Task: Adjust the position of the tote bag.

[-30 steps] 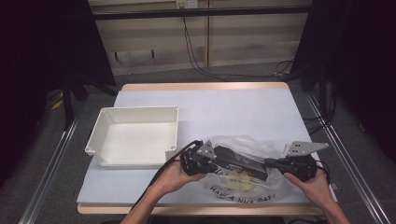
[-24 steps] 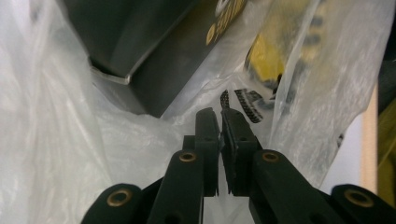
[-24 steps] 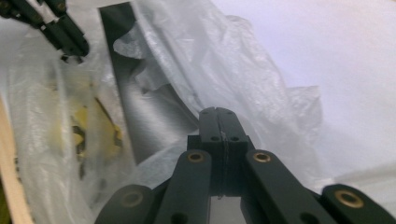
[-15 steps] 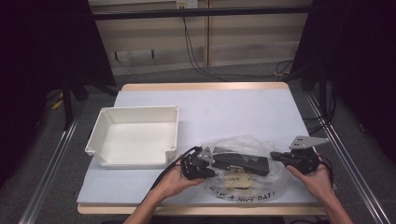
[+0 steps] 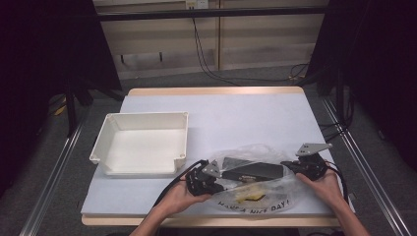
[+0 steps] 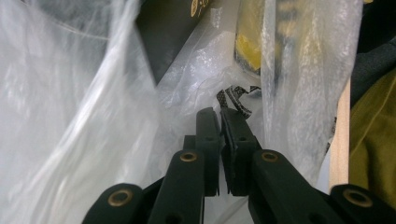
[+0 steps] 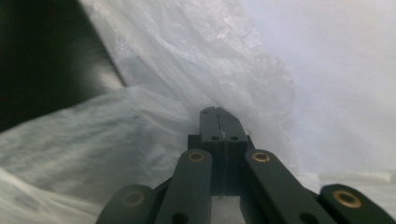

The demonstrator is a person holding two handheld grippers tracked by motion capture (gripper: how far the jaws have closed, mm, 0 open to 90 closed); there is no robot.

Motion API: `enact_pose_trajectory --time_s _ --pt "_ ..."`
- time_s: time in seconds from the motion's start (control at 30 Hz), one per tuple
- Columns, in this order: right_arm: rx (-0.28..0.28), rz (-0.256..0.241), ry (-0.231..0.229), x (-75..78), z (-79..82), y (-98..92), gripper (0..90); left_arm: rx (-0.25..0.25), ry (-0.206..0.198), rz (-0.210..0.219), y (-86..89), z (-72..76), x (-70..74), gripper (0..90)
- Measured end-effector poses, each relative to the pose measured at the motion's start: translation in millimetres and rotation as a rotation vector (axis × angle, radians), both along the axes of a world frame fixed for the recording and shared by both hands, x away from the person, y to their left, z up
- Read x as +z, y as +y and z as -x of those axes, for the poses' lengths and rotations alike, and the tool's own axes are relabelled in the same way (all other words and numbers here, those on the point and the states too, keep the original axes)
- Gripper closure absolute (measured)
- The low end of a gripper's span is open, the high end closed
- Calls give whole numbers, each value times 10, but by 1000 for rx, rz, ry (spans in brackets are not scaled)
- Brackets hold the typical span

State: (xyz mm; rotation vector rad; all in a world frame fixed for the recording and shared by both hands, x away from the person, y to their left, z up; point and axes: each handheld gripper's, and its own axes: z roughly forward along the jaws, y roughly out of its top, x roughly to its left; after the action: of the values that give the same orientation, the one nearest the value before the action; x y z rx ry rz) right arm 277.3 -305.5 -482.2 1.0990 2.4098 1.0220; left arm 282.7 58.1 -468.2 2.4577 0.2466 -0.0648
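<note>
A clear plastic bag (image 5: 255,200) with printed black lettering lies at the table's front edge. Inside it are a flat black box (image 5: 253,170) and something yellow (image 5: 246,195). My left gripper (image 5: 220,182) is shut on the bag's left end. In the left gripper view the left gripper (image 6: 220,114) pinches the bag's film (image 6: 93,116), with the black box (image 6: 173,28) and the yellow thing (image 6: 250,46) beyond. My right gripper (image 5: 291,167) holds the bag's right end. In the right gripper view the right gripper (image 7: 219,114) is shut on the film (image 7: 187,60) beside the black box (image 7: 42,60).
An empty white tray (image 5: 146,115) stands at the left of the white table (image 5: 246,118), just behind my left hand. The wooden front edge (image 5: 211,221) runs close under the bag. Metal rails flank the table on both sides.
Both grippers keep their hold on the bag. The left one has slid a little toward the front edge, the right one slightly away from it, and the black box shows more plainly.
</note>
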Motion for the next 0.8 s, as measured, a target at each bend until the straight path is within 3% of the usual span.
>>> enact_pose_trajectory --time_s 0.13,0.2,0.23,0.3,0.4,0.63,0.7,0.8 --pt "-46 67 -32 13 -3 -48 900 2 -3 -4 20 -2 4 864" --pt "-58 72 -35 14 7 -44 900 6 -11 -17 33 0 13 866" --pt "-61 72 -32 17 11 -43 900 15 2 5 34 0 -1 867" --pt "-48 52 -40 28 22 -44 900 18 2 -10 45 -10 26 870" --pt "-24 -18 -79 158 106 -54 900 22 13 46 61 -32 94 884" --pt "8 -132 -131 382 281 -58 900 23 -16 79 1 -77 301 900" --pt "31 -134 -139 422 303 -12 900 34 -32 97 -15 -100 361 900" --pt "70 -136 -140 470 329 85 900 50 -66 75 -41 -196 474 900"
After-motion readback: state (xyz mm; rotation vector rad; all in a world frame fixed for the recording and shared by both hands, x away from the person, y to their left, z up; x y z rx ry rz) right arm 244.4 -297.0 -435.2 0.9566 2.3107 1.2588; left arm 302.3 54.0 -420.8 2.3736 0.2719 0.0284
